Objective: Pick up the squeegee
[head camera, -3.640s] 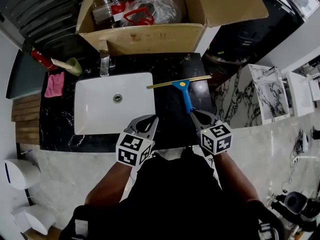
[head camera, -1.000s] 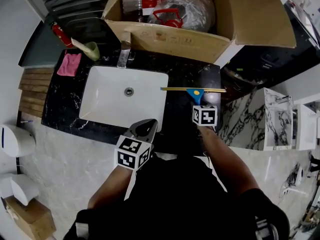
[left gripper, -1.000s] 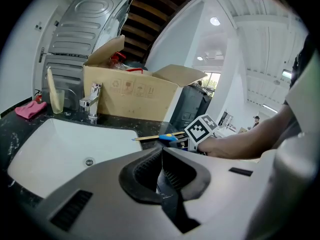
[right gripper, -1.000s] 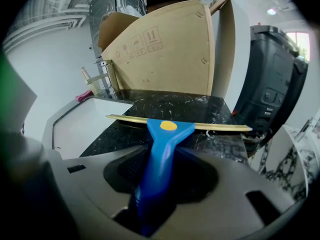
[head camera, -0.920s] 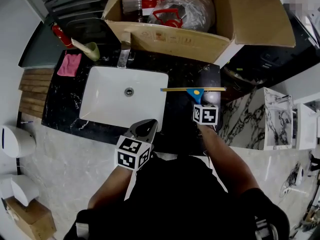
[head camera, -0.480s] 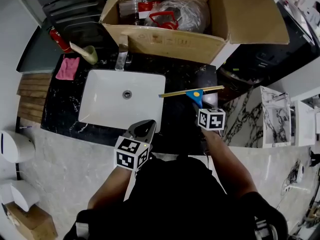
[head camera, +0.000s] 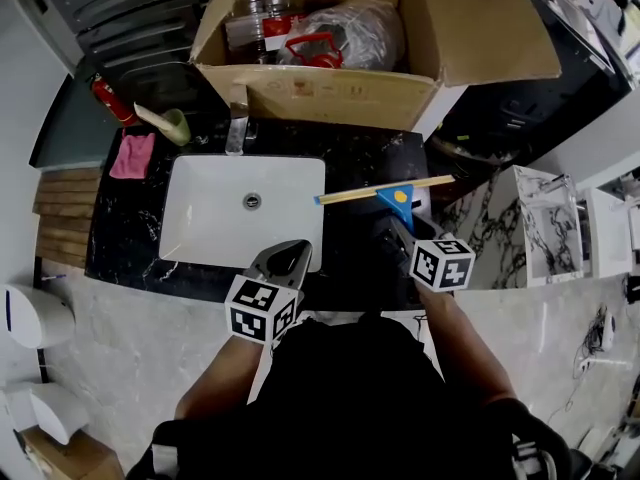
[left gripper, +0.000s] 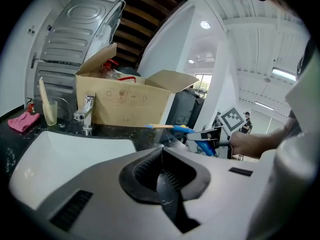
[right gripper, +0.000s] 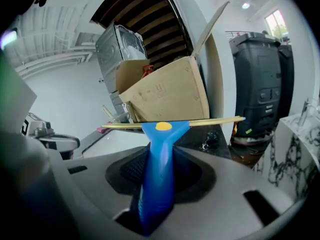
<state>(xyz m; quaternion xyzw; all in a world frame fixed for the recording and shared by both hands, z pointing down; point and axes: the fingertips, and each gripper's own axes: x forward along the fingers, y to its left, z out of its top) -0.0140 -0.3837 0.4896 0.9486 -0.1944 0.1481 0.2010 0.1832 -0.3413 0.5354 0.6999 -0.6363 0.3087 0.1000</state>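
**Containers.** The open cardboard box (head camera: 330,93) stands at the back of the black counter (head camera: 350,148). It holds a crumpled clear plastic bag (head camera: 350,23), a red item (head camera: 312,48) and clear bottles (head camera: 245,26). The white sink (head camera: 200,233) holds nothing. A green cup (head camera: 174,125) left of the faucet (head camera: 237,128) carries one pale stick-like item that cannot be identified.

**Limits of view.** The top edge of the head view cuts off the box contents. The rear of the squeegee handle is buried in the right gripper's jaws.

**Squeegee.** The squeegee (head camera: 395,196) is held over the counter just right of the sink. Its yellowish blade runs crosswise, left to right, with the right end slightly farther away. Its blue handle points back toward the person.

**Grippers.** The right gripper (right gripper: 157,176) has just been closing and now clamps the handle at a partly open width. The left gripper (left gripper: 162,179) hovers at the near sink edge, jaws together, nothing between them
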